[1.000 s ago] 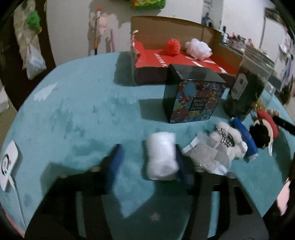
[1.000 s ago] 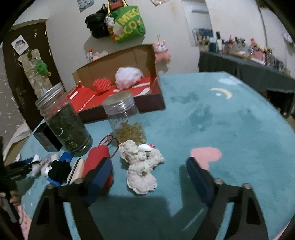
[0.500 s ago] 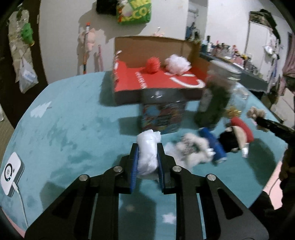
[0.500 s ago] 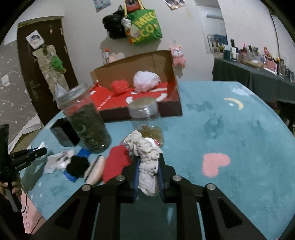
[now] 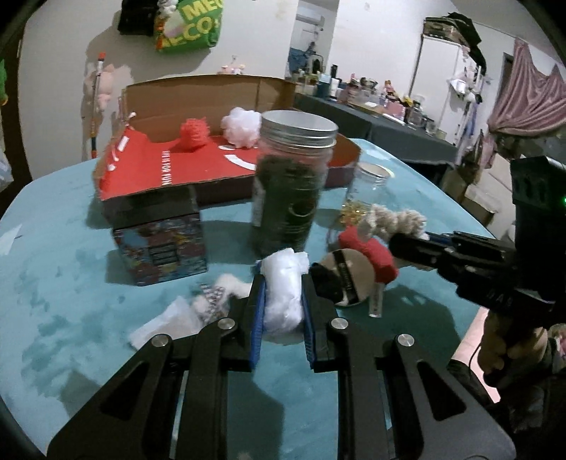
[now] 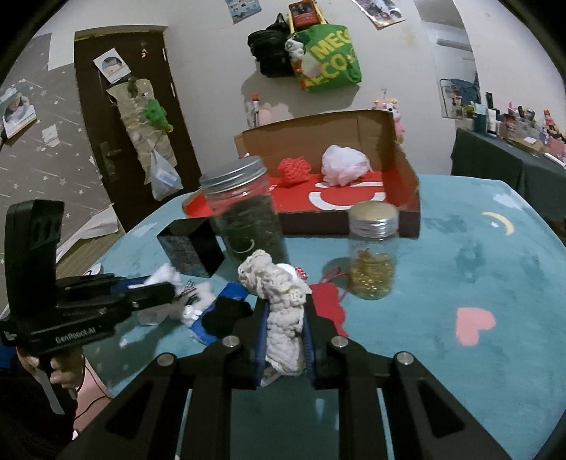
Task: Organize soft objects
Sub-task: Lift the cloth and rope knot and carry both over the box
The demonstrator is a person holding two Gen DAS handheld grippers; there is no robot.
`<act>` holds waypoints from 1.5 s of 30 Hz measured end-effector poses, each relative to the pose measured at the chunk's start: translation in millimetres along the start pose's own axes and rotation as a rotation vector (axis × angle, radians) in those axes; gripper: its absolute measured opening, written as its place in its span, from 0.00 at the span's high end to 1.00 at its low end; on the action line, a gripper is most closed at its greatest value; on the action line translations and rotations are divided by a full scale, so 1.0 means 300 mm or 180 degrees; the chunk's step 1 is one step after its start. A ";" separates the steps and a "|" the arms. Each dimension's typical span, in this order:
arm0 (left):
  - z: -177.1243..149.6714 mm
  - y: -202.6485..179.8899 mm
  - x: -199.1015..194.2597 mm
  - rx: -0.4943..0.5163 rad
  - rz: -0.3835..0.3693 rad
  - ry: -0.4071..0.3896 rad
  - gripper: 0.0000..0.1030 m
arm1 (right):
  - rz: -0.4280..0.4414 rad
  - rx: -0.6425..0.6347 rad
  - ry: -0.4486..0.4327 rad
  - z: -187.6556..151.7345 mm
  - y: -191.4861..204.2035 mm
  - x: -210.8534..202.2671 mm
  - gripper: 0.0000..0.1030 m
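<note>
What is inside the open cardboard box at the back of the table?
Inside the cardboard box, a red mesh ball and a white mesh puff rest on its red floor. The jars cover its near-left corner.

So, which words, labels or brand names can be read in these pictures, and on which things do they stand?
"MEG" over "ECO": green bag on the wall, letters cut off.
"GenRobot.AI": side of the left gripper.
White print on the red box floor: too blurred to read surely.
Patterned box label: unreadable.
Round tag print: unreadable.
Wall posters: too small.
</note>
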State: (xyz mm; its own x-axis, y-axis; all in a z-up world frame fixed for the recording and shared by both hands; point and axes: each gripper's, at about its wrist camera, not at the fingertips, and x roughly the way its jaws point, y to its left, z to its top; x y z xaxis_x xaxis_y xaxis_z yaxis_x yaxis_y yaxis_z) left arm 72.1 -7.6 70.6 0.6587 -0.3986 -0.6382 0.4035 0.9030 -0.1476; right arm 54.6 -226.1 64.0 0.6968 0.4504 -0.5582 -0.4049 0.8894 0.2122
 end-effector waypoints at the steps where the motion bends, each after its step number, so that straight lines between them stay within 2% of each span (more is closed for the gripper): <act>1: 0.000 -0.003 0.002 0.0004 -0.0008 0.0004 0.83 | 0.0011 -0.0009 0.0009 0.000 0.004 0.004 0.82; 14: 0.005 -0.003 0.015 -0.0003 0.0017 0.0018 0.83 | 0.0033 -0.0007 0.0060 0.000 0.003 0.024 0.82; 22: 0.042 0.014 0.024 0.0063 0.0161 0.0106 0.83 | -0.0137 -0.0135 0.0071 0.020 0.015 0.025 0.82; 29: 0.107 0.015 0.054 0.0288 0.0266 0.0345 0.83 | -0.0408 -0.0466 0.0200 0.081 0.036 0.043 0.82; 34: 0.150 0.025 0.072 0.0373 0.0302 0.0479 0.83 | -0.0507 -0.0643 0.0322 0.123 0.040 0.064 0.82; 45: 0.233 0.058 0.085 0.0440 0.0340 0.0610 0.83 | -0.0686 -0.1015 0.0408 0.206 0.069 0.084 0.82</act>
State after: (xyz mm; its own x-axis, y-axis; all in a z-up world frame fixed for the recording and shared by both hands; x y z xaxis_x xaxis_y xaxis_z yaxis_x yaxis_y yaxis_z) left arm 140.2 -13.1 104.5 0.5751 -0.2526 -0.7781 0.4298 0.9026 0.0246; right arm 100.4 -191.6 104.0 0.7144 0.2249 -0.6626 -0.4351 0.8844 -0.1689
